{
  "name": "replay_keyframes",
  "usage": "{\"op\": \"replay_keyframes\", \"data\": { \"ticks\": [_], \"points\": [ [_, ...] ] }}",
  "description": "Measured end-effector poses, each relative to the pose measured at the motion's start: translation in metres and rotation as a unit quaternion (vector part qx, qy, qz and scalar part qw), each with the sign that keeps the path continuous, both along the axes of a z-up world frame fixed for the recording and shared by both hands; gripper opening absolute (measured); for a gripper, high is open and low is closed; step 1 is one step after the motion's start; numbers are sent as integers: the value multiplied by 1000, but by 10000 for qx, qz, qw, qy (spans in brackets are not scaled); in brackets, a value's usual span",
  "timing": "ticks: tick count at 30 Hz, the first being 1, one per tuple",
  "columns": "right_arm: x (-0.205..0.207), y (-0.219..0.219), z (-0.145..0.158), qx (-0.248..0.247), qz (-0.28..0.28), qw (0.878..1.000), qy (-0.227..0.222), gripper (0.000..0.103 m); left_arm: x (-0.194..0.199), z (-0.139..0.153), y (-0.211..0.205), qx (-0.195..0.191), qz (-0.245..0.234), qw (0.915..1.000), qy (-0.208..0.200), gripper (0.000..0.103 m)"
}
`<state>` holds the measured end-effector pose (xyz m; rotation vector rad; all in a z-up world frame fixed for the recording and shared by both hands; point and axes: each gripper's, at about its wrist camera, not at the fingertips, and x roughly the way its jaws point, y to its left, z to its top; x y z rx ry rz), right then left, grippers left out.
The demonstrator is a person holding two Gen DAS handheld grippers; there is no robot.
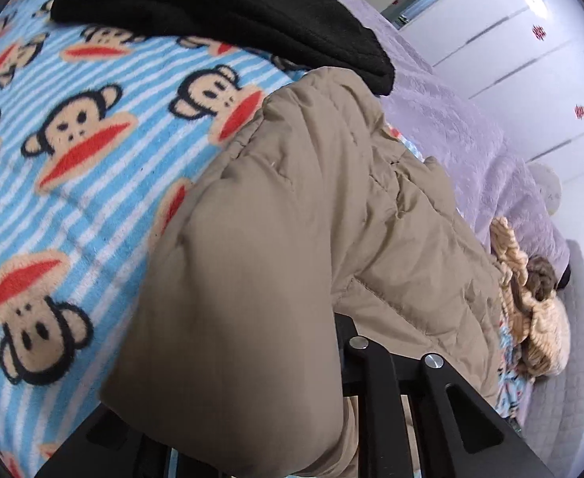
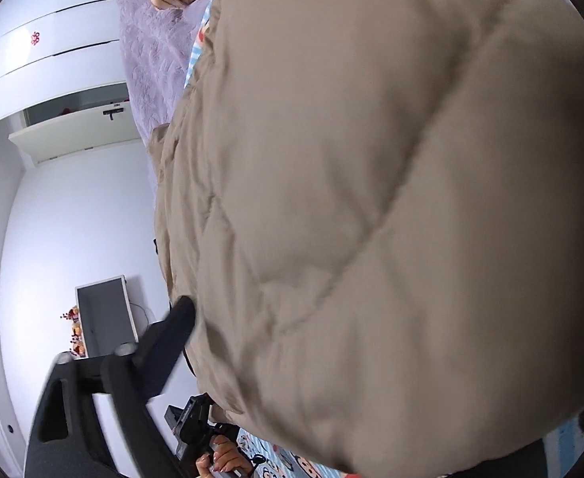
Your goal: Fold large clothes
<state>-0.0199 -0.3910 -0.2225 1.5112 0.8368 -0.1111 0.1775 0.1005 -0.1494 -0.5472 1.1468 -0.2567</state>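
Fleece blanket (image 1: 73, 183) in blue stripes with a monkey print fills the left wrist view, a black garment (image 1: 220, 12) lying at its far end and a purple bedspread (image 1: 471, 139) beyond. The tan puffer jacket (image 1: 292, 219) runs diagonally from the near edge toward the far right, covering most of the left gripper (image 1: 343, 362), whose fingers are pinched together on a fold of it.

From the right wrist, the jacket (image 2: 371, 199) blocks nearly everything. One finger of the right gripper (image 2: 196, 330) lies against its edge; the other is hidden, so the grip cannot be judged. A hand (image 2: 222, 458) shows below.
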Motion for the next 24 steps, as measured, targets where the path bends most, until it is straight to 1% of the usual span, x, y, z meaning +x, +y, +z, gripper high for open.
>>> {"op": "replay_keyframes", "data": {
  "ticks": [1,3,6,11,15,19,24],
  "points": [
    [-3,-1,-4,90,6,10000,-8,50,-3,7,-4,124,-83,9998,-110,19],
    [-7,-1,-3,139,-45,9998,-108,35,-9,18,-5,188,-172,9994,-252,18],
    [-10,-1,9,-38,94,9997,-224,29,-22,31,-2,164,-184,9992,-328,17],
    [-23,-2,28,-127,365,9986,-373,27,-59,42,8,204,-184,9991,-322,17],
    [-43,2,35,-186,603,9974,-357,27,-101,38,18,341,-309,9986,-244,17],
    [-73,10,34,-171,750,9967,-249,27,-144,28,32,426,-504,9978,68,17],
    [-116,25,24,-90,715,9973,-127,27,-189,19,54,448,-792,9956,209,18]
  ]
}}
